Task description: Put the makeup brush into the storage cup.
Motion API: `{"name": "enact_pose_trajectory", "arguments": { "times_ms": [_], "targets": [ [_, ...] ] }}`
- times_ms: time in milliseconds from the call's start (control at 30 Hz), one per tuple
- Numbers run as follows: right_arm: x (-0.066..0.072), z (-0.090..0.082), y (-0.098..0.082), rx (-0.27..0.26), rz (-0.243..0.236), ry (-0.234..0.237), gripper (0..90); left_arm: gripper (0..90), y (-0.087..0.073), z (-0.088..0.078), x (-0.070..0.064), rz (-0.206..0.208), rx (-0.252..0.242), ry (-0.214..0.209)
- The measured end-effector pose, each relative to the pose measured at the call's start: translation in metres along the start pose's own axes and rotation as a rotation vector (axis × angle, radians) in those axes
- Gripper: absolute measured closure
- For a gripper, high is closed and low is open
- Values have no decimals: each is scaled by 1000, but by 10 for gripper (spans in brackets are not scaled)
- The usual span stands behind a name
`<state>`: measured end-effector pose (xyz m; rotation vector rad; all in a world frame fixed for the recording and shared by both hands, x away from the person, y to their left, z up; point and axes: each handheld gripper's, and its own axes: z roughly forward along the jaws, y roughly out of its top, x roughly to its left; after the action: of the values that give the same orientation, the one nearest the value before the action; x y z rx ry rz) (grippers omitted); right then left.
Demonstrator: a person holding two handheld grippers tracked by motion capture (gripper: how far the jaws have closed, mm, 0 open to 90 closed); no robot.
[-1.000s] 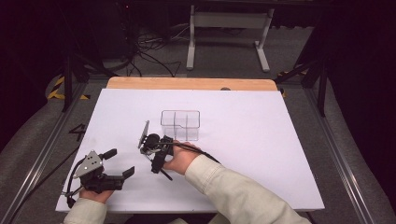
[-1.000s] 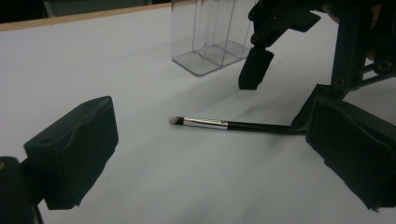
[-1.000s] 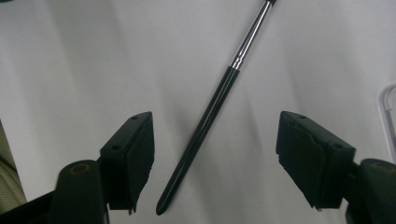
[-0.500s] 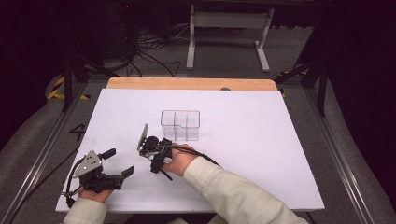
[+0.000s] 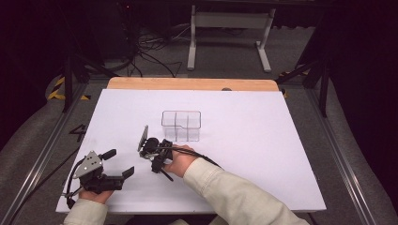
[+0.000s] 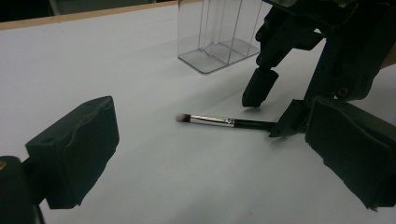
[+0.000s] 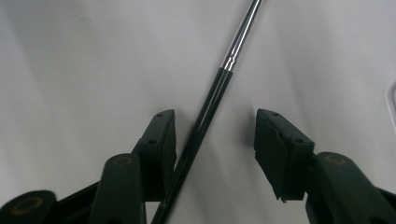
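**Right claw narrows around the brush**

Since the earlier frame the right claw has been closing, its jaws not yet clamped on the one makeup brush between them. Black handle, silver ferrule, pale tip; it lies just before the one clear organizer. Left claw gapes apart.

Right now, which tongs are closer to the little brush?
The right tongs: their jaws, which have just been closing, sit on either side of the brush handle. The left tongs rest farther off, toward the table's near-left corner.
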<state>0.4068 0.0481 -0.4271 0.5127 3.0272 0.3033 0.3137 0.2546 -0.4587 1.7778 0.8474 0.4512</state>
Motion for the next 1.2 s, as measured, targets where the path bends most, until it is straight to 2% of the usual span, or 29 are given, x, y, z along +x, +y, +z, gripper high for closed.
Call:
{"name": "enact_pose_trajectory", "arguments": {
  "times_ms": [167, 400, 667, 933, 1200],
  "targets": [
    [1, 0, 0, -1, 9, -6, 575, 36, 0, 0, 0, -1, 0, 1],
    [2, 0, 0, 3, 13, -8, 718, 36, 0, 0, 0, -1, 0, 2],
    [3, -1, 0, 19, 29, -6, 822, 36, 0, 0, 0, 1, 2, -1],
    [4, 0, 0, 16, 11, -19, 832, 36, 0, 0, 0, 2, 1, 0],
    [4, -1, 0, 20, 3, -10, 836, 35, 0, 0, 0, 6, 1, 0]
  ]
}}
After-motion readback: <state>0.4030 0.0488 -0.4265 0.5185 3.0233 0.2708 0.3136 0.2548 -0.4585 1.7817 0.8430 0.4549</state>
